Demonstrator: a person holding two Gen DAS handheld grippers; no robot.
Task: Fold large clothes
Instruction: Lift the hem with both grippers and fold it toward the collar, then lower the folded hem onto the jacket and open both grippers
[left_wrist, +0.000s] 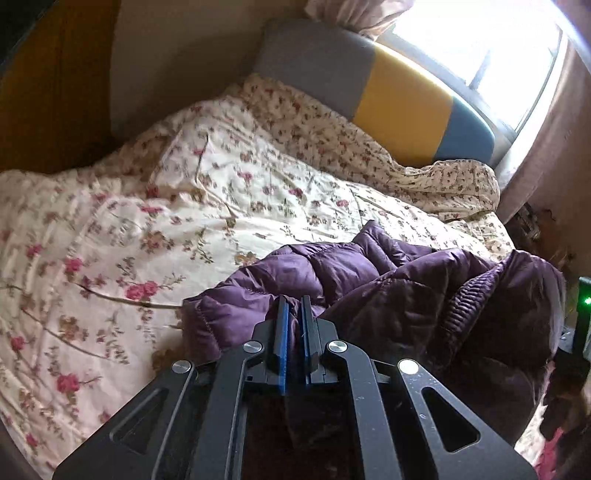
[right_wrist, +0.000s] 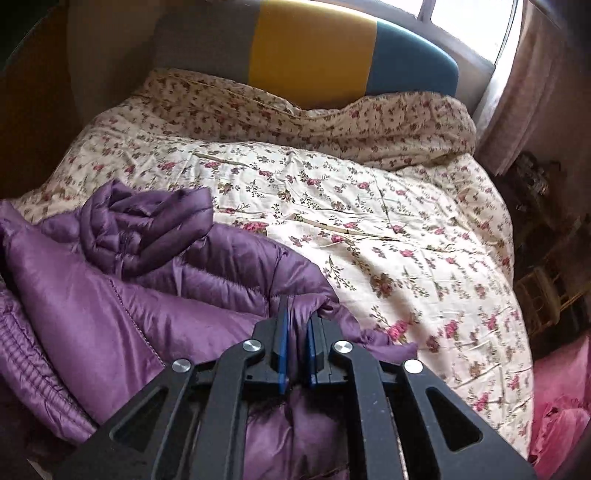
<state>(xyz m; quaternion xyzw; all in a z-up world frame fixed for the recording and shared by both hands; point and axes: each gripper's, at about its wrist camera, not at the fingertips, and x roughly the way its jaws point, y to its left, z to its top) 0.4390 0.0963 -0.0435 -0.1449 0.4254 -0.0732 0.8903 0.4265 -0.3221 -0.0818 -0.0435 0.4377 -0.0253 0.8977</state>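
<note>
Only the right view shows pink cloth (right_wrist: 561, 417) (beside purple jacket (right_wrist: 110, 295)).

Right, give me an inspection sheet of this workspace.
Surface: bed covered by a floral quilt, wrinkled.
Job's things: purple down jacket, bunched at the near edge of the bed, not yet folded.
Clutter: pink fabric beside the bed, at the right wrist view's right edge.
Grippers: left gripper shut on jacket fabric; right gripper shut on a jacket edge.
Cables: nothing seen.
Surroundings: grey, yellow and blue headboard; bright window with a curtain.
</note>
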